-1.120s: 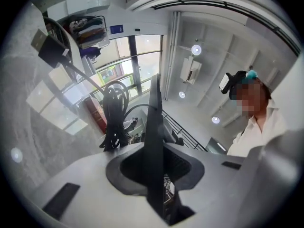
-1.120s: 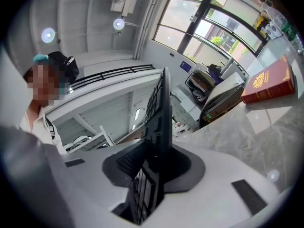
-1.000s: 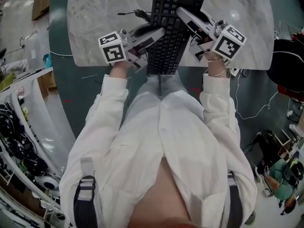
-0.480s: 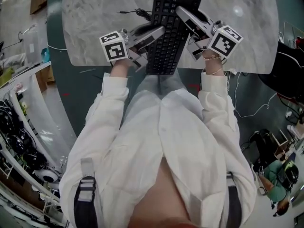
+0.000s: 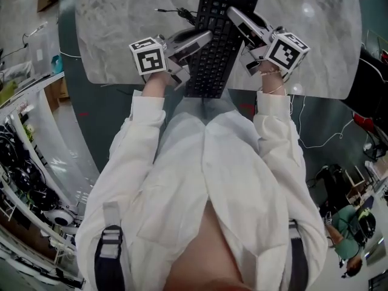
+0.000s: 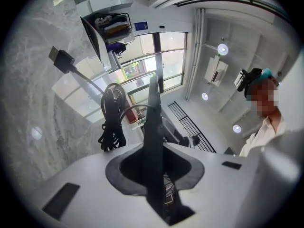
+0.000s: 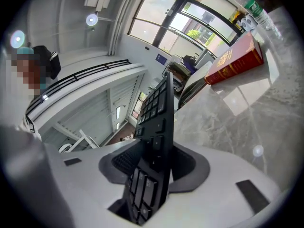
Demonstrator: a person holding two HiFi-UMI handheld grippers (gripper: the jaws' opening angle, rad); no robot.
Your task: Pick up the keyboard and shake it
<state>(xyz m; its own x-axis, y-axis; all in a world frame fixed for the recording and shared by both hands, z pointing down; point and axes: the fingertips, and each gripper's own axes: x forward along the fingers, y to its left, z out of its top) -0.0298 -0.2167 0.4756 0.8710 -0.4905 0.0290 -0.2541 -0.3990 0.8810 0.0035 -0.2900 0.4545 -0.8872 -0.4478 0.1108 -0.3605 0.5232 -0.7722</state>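
Note:
A black keyboard [image 5: 217, 38] lies lengthways over the marble table [image 5: 121, 41], its near end past the front edge. Whether it rests on the table I cannot tell. My left gripper [image 5: 203, 39] is shut on the keyboard's left edge. In the left gripper view that edge [image 6: 153, 122] stands as a thin dark blade between the pads. My right gripper [image 5: 235, 16] is at the right edge. Its jaws have just been opening. In the right gripper view the keyboard [image 7: 156, 122] leans between them with a gap at the key side.
The keyboard's black cable [image 5: 179, 16] lies coiled on the marble left of it, with its plug [image 6: 61, 58] loose. A red book [image 7: 235, 61] and a clear bottle [image 7: 251, 8] sit at the table's far right. The person's white sleeves reach in from below.
Both grippers and the keyboard keep almost the same place at the table's front edge. The whole scene has drifted slightly in the head view.

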